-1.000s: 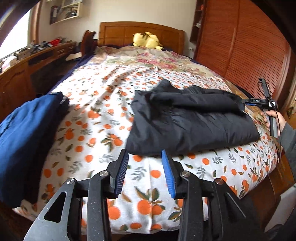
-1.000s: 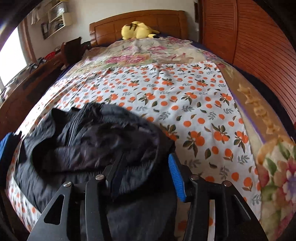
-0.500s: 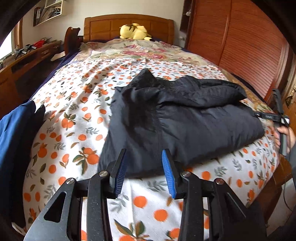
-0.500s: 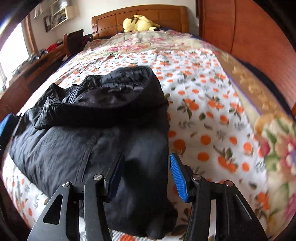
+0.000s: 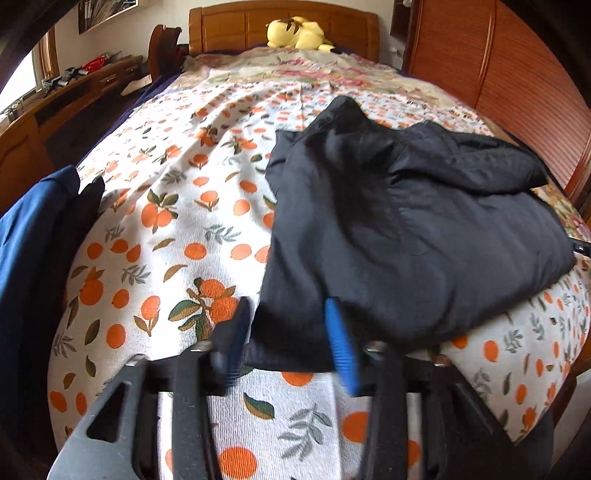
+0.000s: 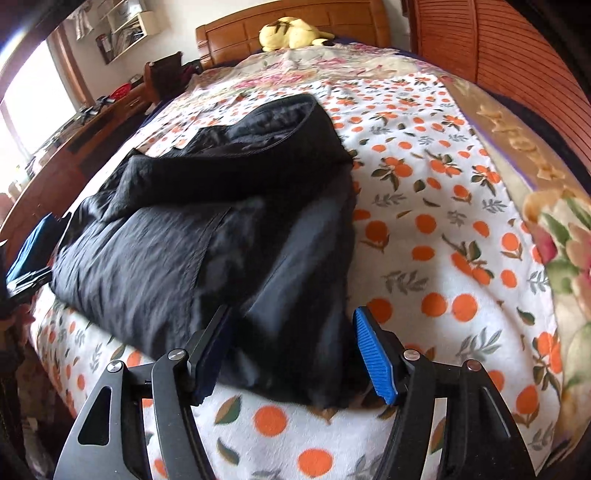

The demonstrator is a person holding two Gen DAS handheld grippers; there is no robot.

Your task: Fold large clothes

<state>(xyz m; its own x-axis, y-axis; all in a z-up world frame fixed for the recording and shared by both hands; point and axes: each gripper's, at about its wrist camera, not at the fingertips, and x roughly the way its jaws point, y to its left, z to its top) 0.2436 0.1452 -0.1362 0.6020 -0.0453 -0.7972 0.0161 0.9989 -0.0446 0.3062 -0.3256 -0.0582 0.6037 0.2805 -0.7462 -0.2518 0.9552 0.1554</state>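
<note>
A black jacket (image 5: 406, 229) lies partly folded on the bed with the orange-print cover (image 5: 177, 221). My left gripper (image 5: 284, 339) is open, and the jacket's near left corner lies between its blue pads. In the right wrist view the same jacket (image 6: 207, 236) fills the middle. My right gripper (image 6: 291, 354) is open wide, and the jacket's near right corner sits between its fingers. Neither gripper has closed on the cloth.
A blue garment (image 5: 26, 251) lies at the bed's left edge. A yellow plush toy (image 5: 295, 33) sits by the wooden headboard (image 5: 280, 18). A wooden slatted wardrobe (image 5: 517, 85) stands on the right, and a wooden desk (image 5: 55, 107) on the left.
Both grippers have moved forward and down to the jacket's near edge. Each now has a near corner of the jacket between its open fingers.
</note>
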